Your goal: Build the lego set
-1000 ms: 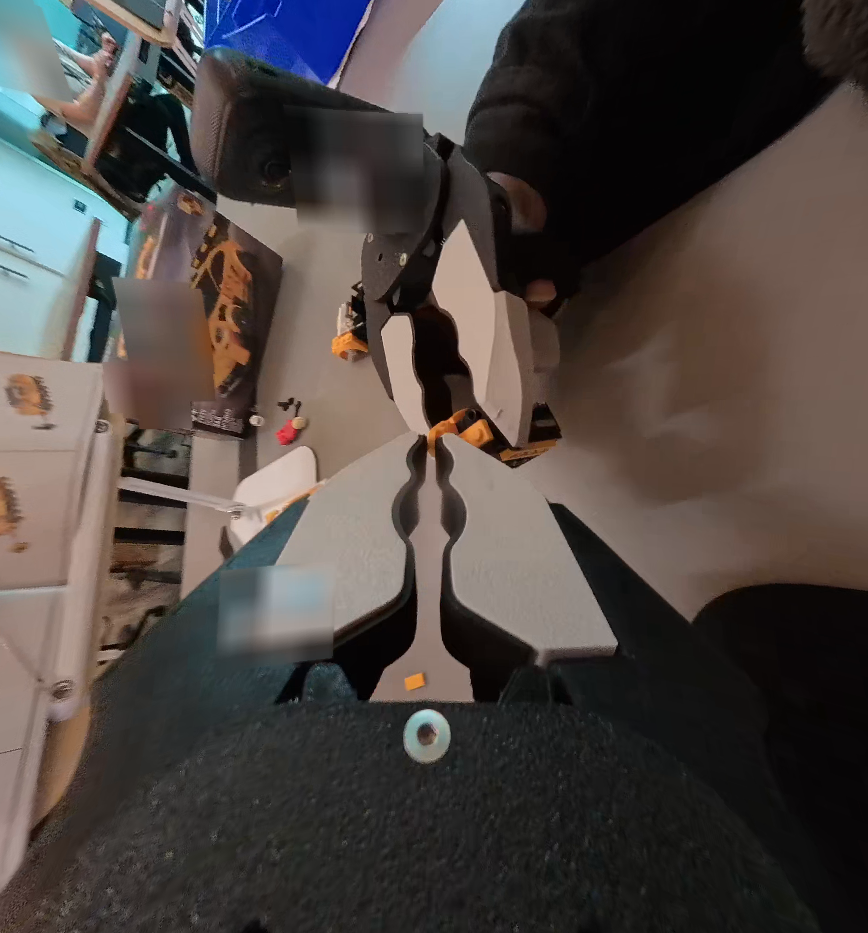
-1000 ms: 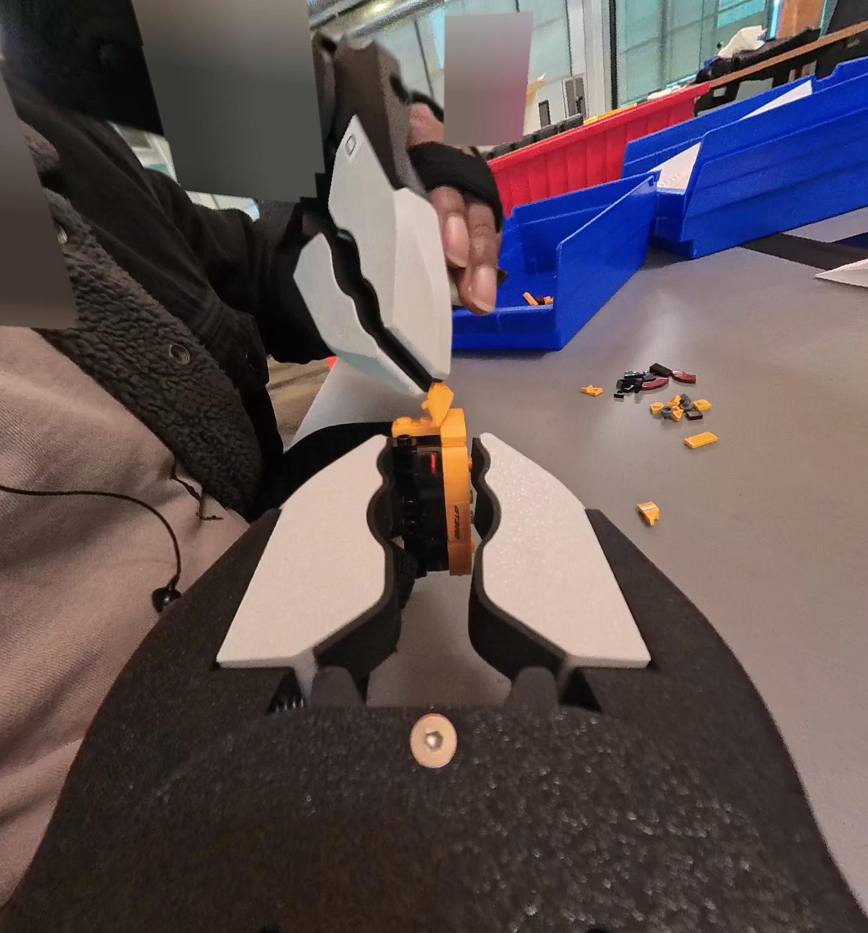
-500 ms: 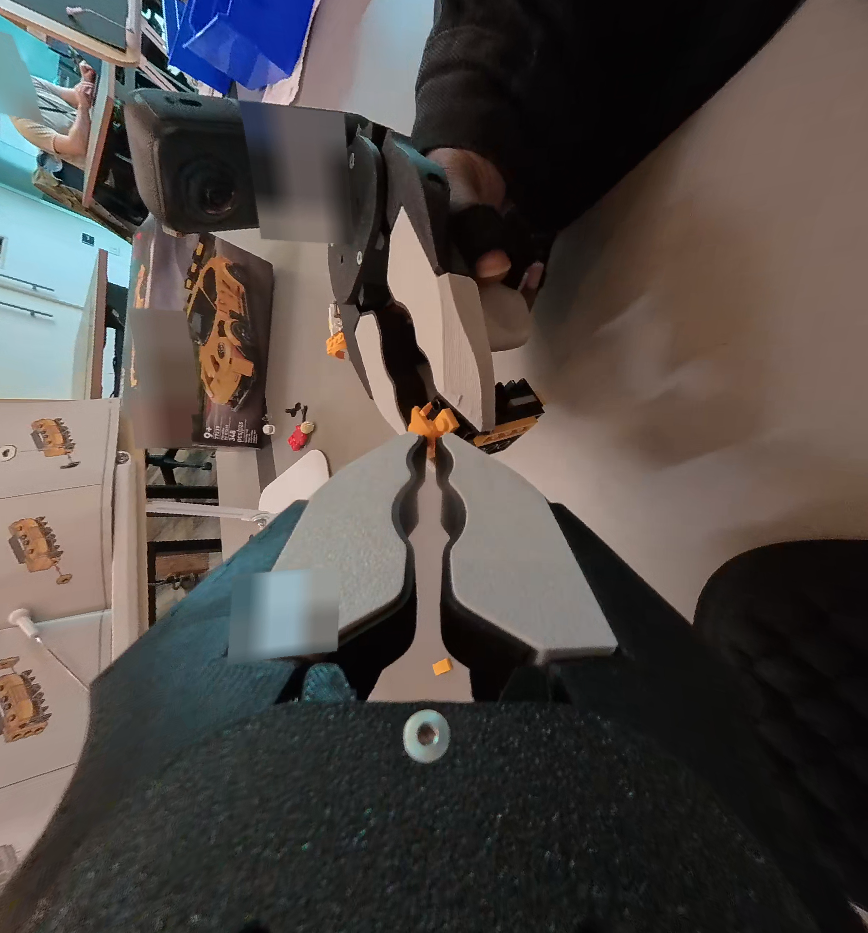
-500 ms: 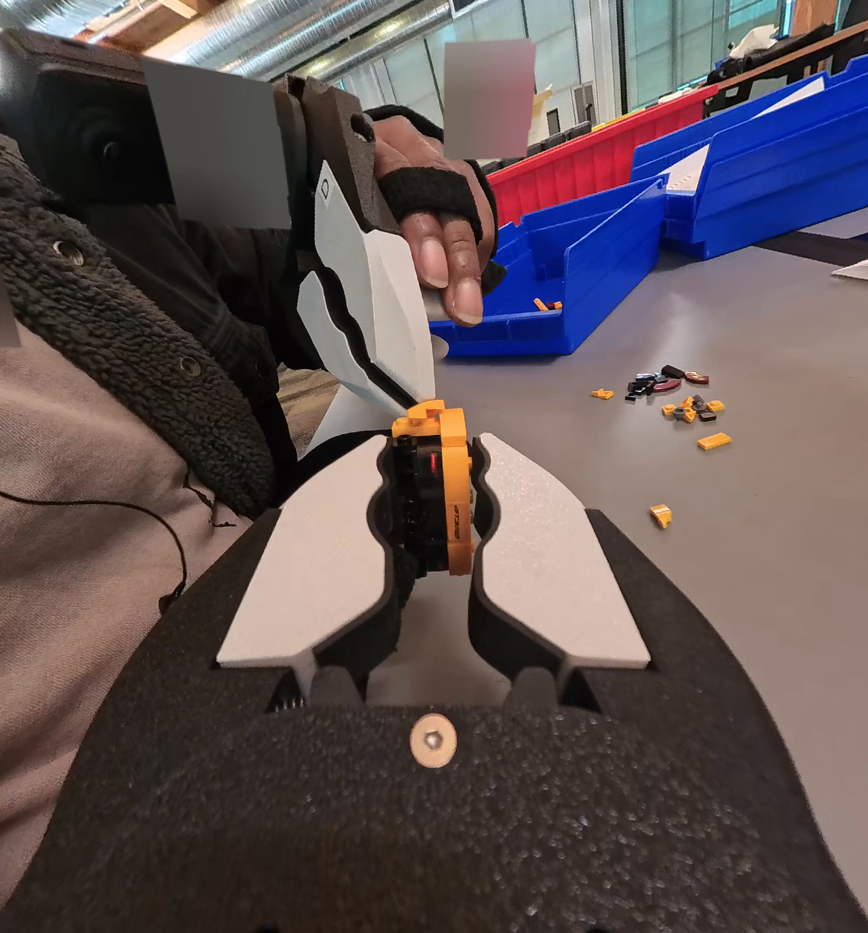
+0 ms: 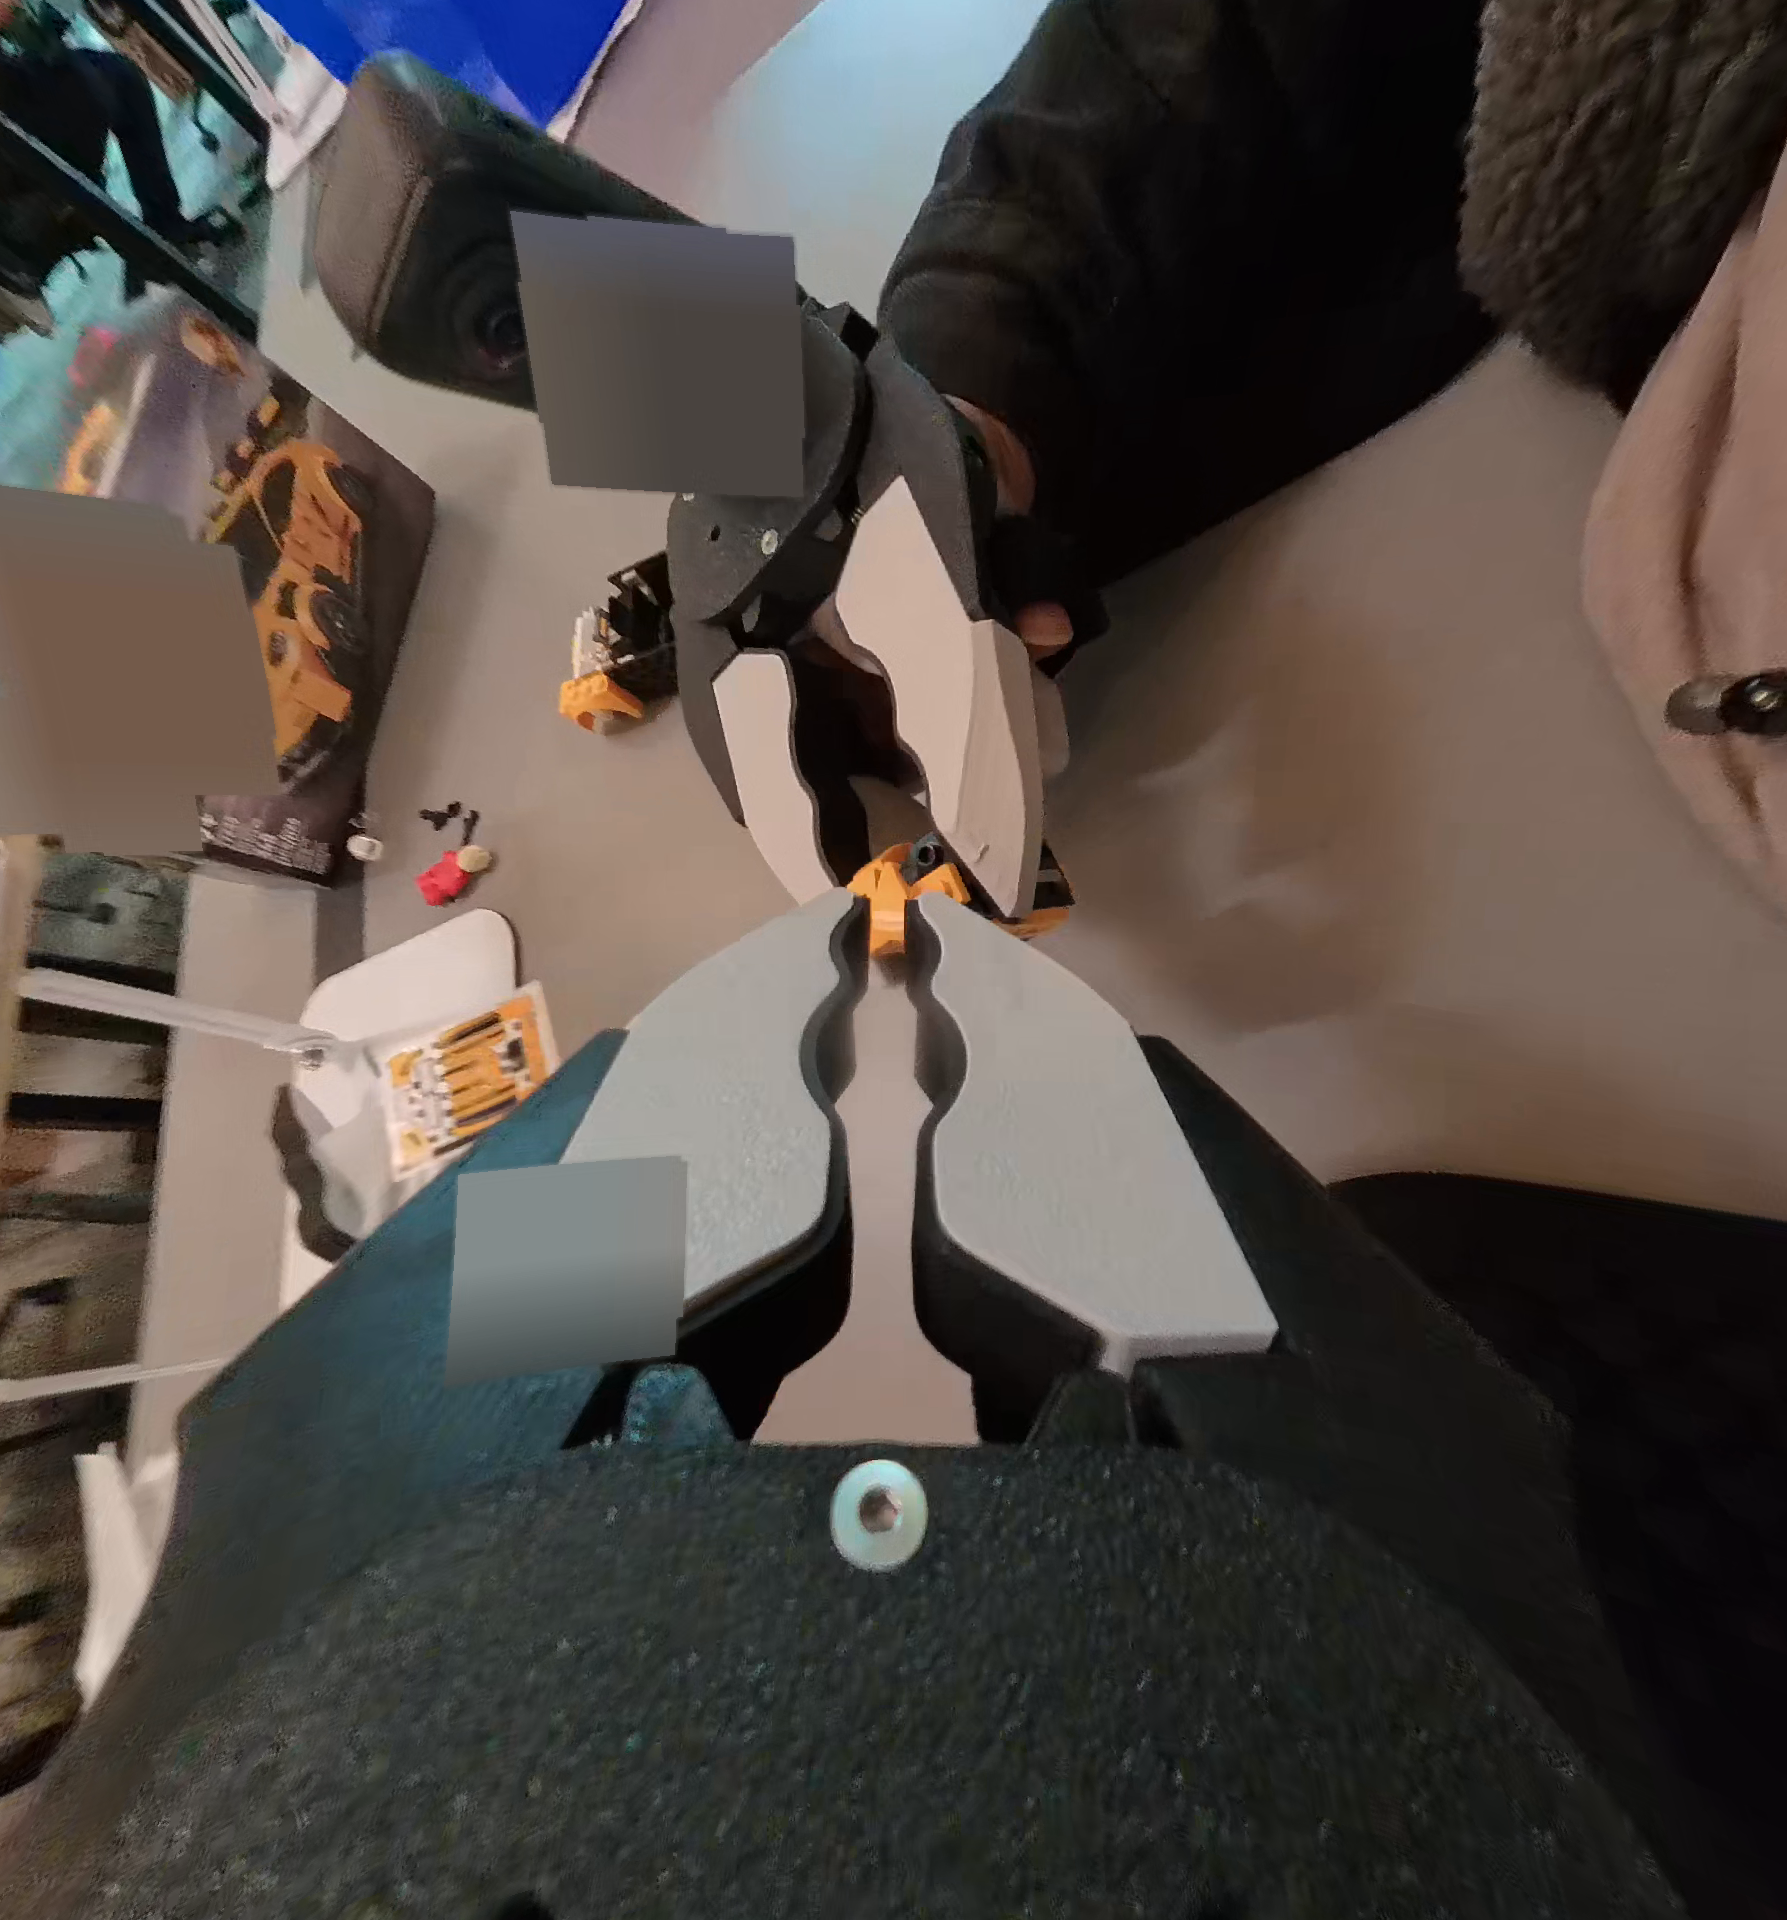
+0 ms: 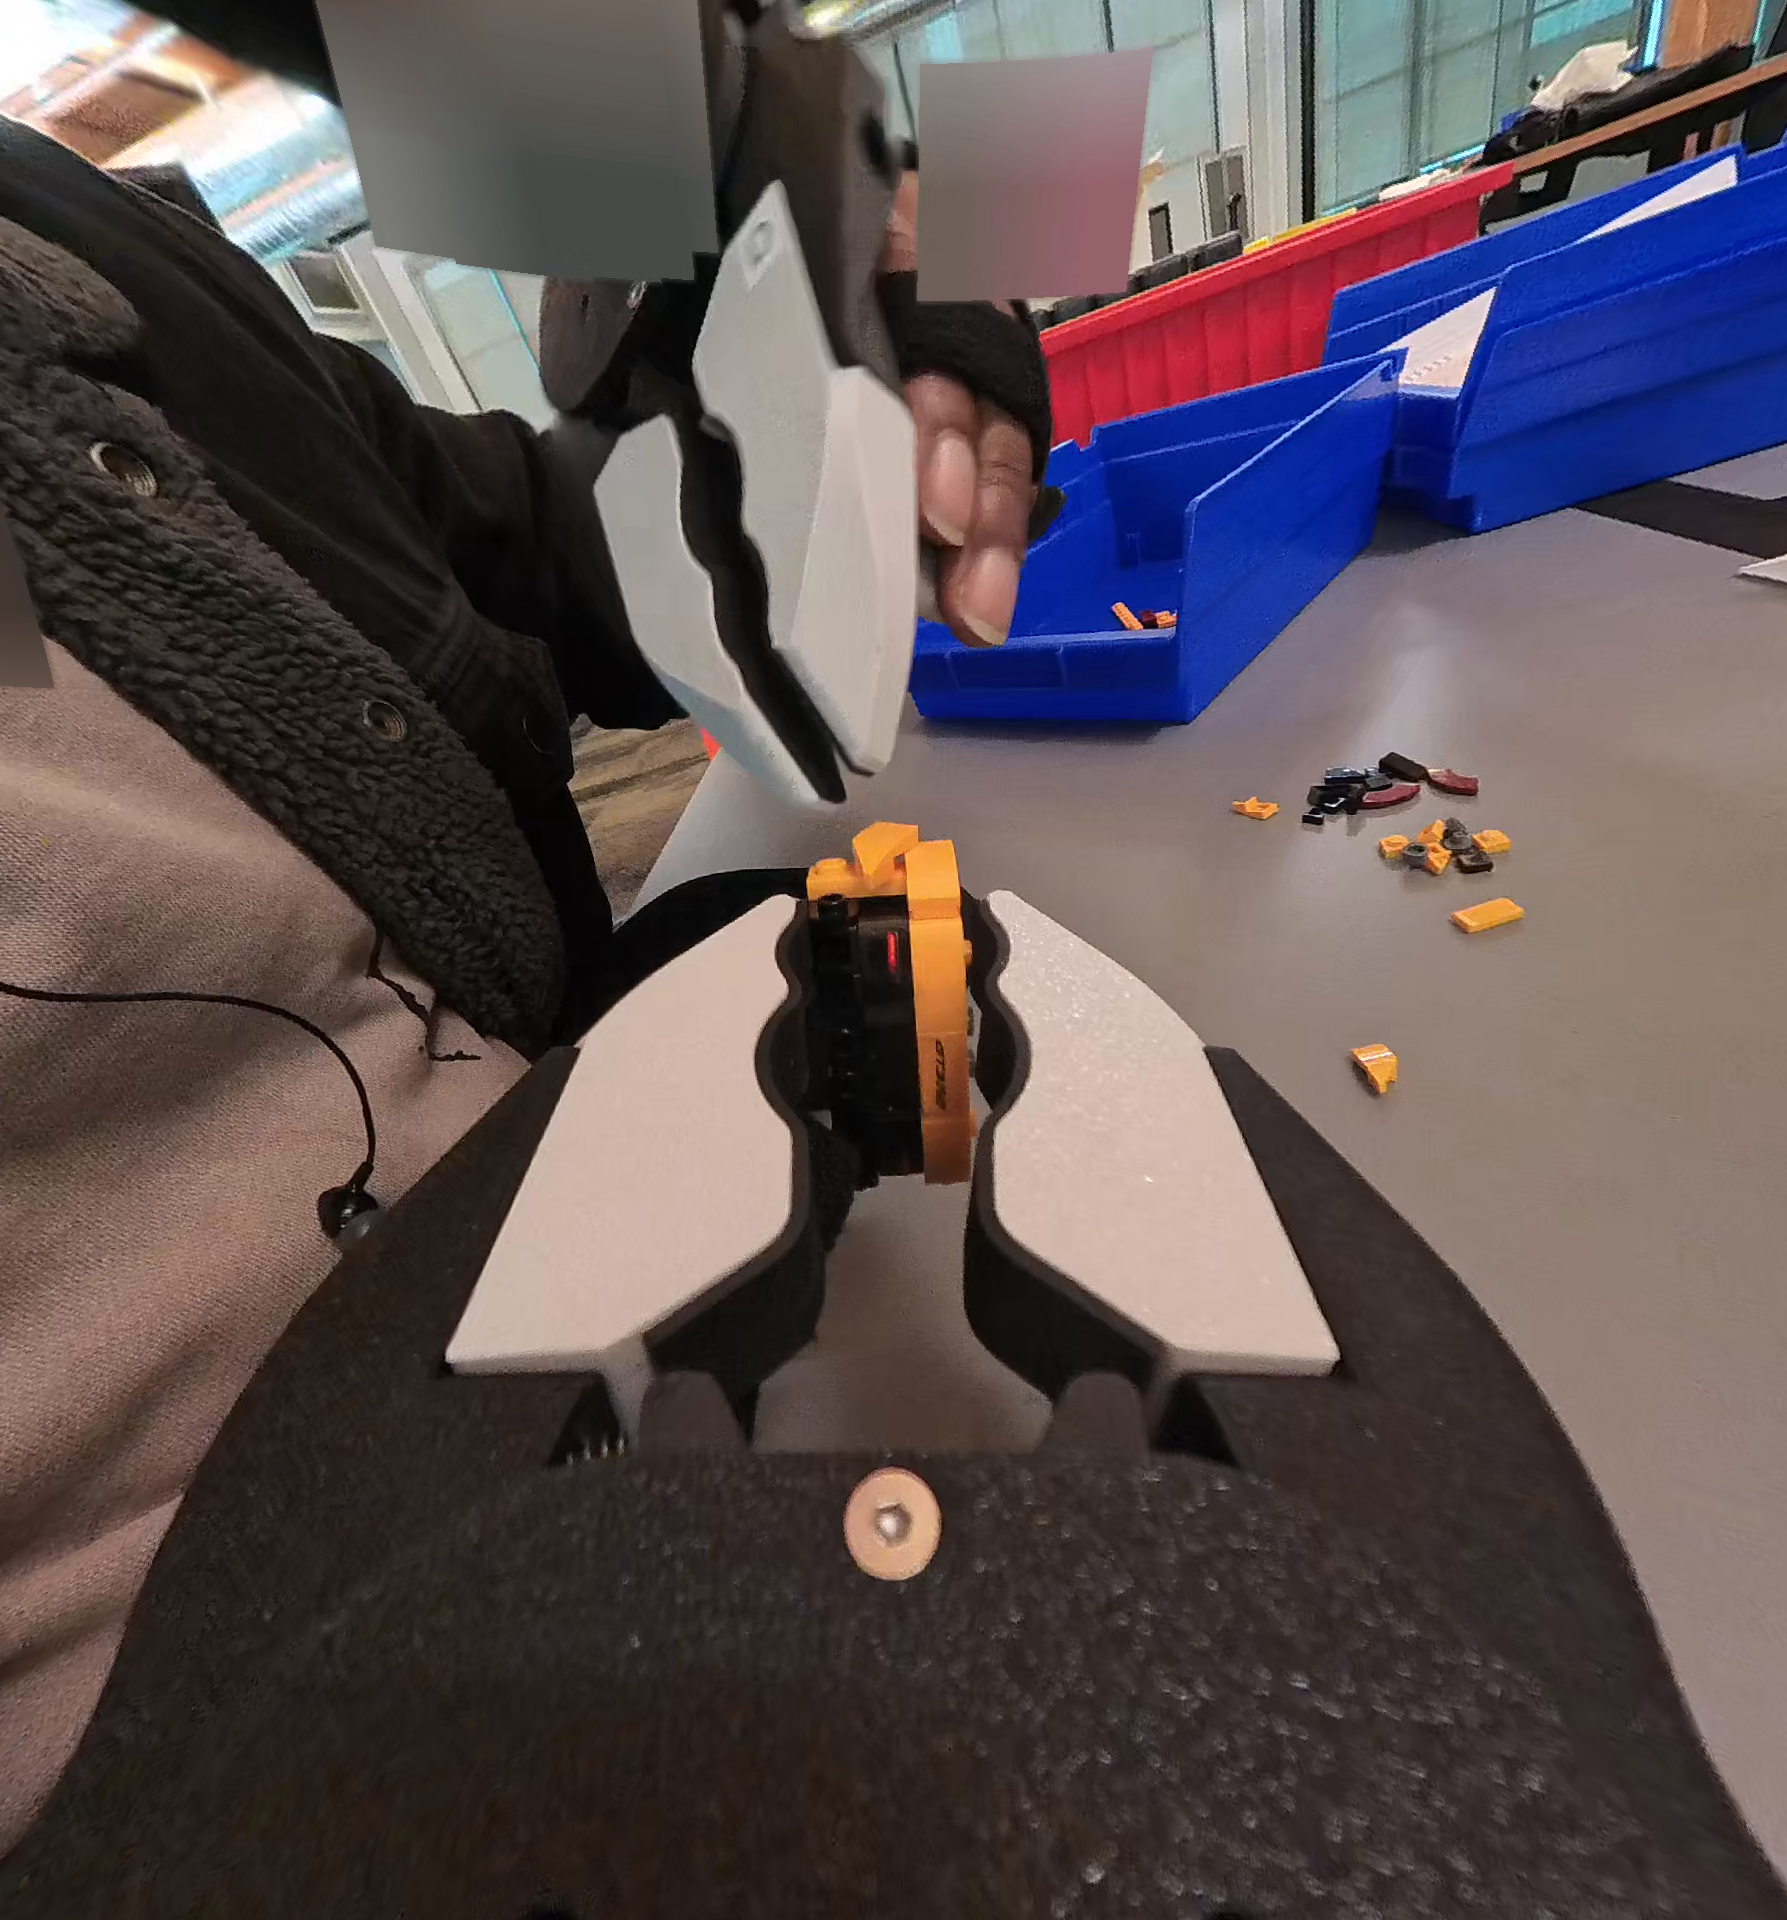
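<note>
1. Left wrist view: the left claw point(image 5: 887, 914) has its grey fingers point(image 5: 723, 1091) drawn nearly together, with only a thin slot between the tips. An orange piece of the lego build point(image 5: 894, 894) shows in that slot, but whether the tips grip it cannot be told here. The right claw point(image 5: 899, 862) reaches down from above, gripping the build just beyond those tips. On the grey table point(image 5: 577, 831) lie a lego box point(image 5: 317, 582), a small red piece point(image 5: 442, 881) and a sticker sheet point(image 5: 463, 1070).

2. Right wrist view: the right claw point(image 6: 889, 914) pinches the orange and black lego build point(image 6: 894, 1039), which stands upright between its fingers with its orange top sticking out past the tips. The left claw point(image 6: 837, 774) hangs just above that top with a clear gap, its tips close together and holding nothing. Loose orange and dark pieces point(image 6: 1408, 821) lie to the right on the table point(image 6: 1491, 1195), and a blue bin point(image 6: 1180, 582) stands farther back.
</note>
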The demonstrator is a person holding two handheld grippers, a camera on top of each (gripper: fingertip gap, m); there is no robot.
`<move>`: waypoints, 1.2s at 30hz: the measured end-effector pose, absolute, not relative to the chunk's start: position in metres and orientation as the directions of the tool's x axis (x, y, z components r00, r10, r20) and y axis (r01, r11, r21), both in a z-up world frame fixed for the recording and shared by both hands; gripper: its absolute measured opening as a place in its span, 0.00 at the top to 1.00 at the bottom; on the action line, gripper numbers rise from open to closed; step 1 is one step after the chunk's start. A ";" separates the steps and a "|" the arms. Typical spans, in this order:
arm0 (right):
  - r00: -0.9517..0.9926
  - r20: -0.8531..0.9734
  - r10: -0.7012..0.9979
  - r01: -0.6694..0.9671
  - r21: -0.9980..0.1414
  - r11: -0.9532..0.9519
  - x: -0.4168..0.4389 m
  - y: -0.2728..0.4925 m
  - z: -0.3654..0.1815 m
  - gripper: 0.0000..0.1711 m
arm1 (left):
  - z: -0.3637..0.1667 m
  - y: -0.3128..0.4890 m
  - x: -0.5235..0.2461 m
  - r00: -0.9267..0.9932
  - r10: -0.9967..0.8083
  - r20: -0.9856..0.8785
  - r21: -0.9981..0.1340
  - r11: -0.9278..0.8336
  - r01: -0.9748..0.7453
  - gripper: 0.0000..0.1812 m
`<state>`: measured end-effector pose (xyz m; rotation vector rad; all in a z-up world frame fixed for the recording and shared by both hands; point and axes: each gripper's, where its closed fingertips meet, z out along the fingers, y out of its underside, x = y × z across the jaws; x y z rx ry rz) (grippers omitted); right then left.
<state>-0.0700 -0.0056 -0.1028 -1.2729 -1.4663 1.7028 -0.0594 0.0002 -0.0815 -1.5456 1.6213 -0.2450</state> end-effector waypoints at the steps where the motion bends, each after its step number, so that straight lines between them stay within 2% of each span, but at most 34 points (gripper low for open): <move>1: -0.400 -0.298 0.867 0.167 -0.954 -0.250 -0.070 -0.006 -0.103 0.83 | -0.081 0.000 -0.060 0.149 -0.905 -0.399 -0.680 0.184 -0.710 0.96; 4: -0.404 -0.291 0.867 0.166 -0.956 -0.243 -0.070 -0.007 -0.103 0.83 | -0.081 -0.001 -0.060 0.177 -0.946 -0.273 -0.739 0.088 -0.668 0.94; 8: -0.412 -0.278 0.868 0.169 -0.959 -0.227 -0.069 -0.009 -0.103 0.83 | -0.083 -0.001 -0.061 0.163 -0.967 -0.194 -0.773 0.049 -0.632 0.93; 18: -0.429 -0.243 0.870 0.190 -0.966 -0.176 -0.069 -0.015 -0.108 0.83 | -0.093 -0.008 -0.057 0.075 -0.988 -0.134 -0.758 0.054 -0.650 0.93; 29: -0.389 -0.202 0.899 0.205 -0.970 -0.130 -0.071 -0.011 -0.114 0.83 | -0.099 -0.004 -0.055 0.207 -0.977 -0.057 -0.747 -0.096 -0.658 0.98; 36: -0.357 -0.209 0.910 0.213 -0.967 -0.139 -0.073 -0.006 -0.116 0.83 | -0.101 0.000 -0.056 0.291 -0.952 -0.094 -0.725 -0.134 -0.676 0.98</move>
